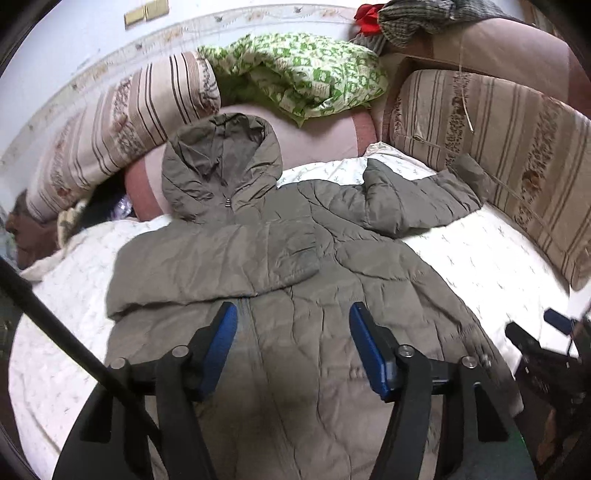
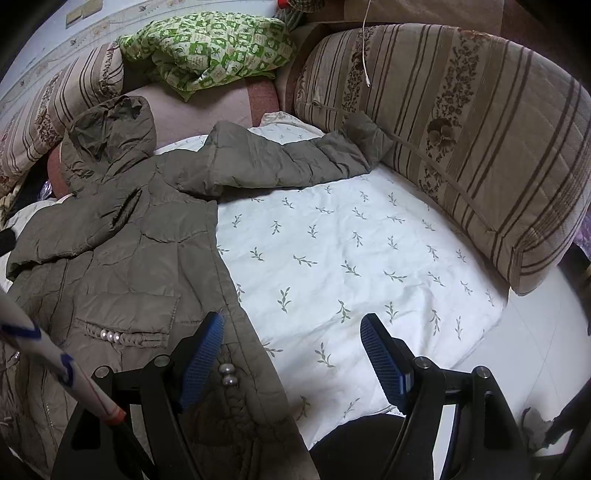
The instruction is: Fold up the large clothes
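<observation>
An olive-grey quilted hooded jacket (image 1: 369, 266) lies front up on the white leaf-print sheet (image 1: 480, 258). Its hood (image 1: 221, 162) rests against the pink bolster. One sleeve (image 1: 207, 266) is folded across the chest; the other sleeve (image 1: 417, 199) stretches toward the striped cushion. My left gripper (image 1: 292, 308) hovers open over the jacket's zip line, with nothing between its blue pads. My right gripper (image 2: 293, 318) is open too, straddling the jacket's side edge (image 2: 236, 295): one finger is over the jacket (image 2: 129, 266), the other over the sheet (image 2: 351, 240). The free sleeve (image 2: 288, 158) lies beyond it.
Striped cushions (image 1: 122, 122) (image 2: 461, 129) border the bed at the back and right. A green patterned cloth (image 1: 306, 70) lies at the back, with knitwear (image 1: 417, 18) on the sofa arm. A dark rod (image 1: 55, 325) crosses the lower left. The right gripper's tip (image 1: 554, 319) shows at the right edge.
</observation>
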A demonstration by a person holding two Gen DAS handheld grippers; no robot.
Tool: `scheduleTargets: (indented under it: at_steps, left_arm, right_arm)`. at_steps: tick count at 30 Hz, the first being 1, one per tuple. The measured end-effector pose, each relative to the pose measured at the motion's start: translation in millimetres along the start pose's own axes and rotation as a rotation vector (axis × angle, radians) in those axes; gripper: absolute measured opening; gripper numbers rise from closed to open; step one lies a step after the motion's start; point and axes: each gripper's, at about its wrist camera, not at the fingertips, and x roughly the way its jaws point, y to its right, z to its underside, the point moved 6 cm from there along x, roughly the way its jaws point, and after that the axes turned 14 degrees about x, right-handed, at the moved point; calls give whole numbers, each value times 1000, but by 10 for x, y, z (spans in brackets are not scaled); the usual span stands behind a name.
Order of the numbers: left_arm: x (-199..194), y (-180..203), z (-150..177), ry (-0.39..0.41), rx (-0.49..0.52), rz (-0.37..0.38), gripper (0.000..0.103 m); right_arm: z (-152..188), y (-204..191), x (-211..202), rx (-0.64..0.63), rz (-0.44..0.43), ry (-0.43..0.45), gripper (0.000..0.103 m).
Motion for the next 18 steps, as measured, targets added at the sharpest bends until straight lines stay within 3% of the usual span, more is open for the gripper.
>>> scheduleTargets:
  at_steps: [7, 11, 18]
  left_arm:
    - [-254, 42, 231, -35, -49, -37, 64]
    - [-433, 1, 368, -54, -83, -105, 64]
    - [-817, -119, 522, -35, -86, -271, 68]
  right_arm:
    - [60, -62, -105, -32, 0, 9, 82]
    - [140, -145, -203, -73, -19, 18, 88]
    - [314, -379, -368, -139, -43, 10, 88]
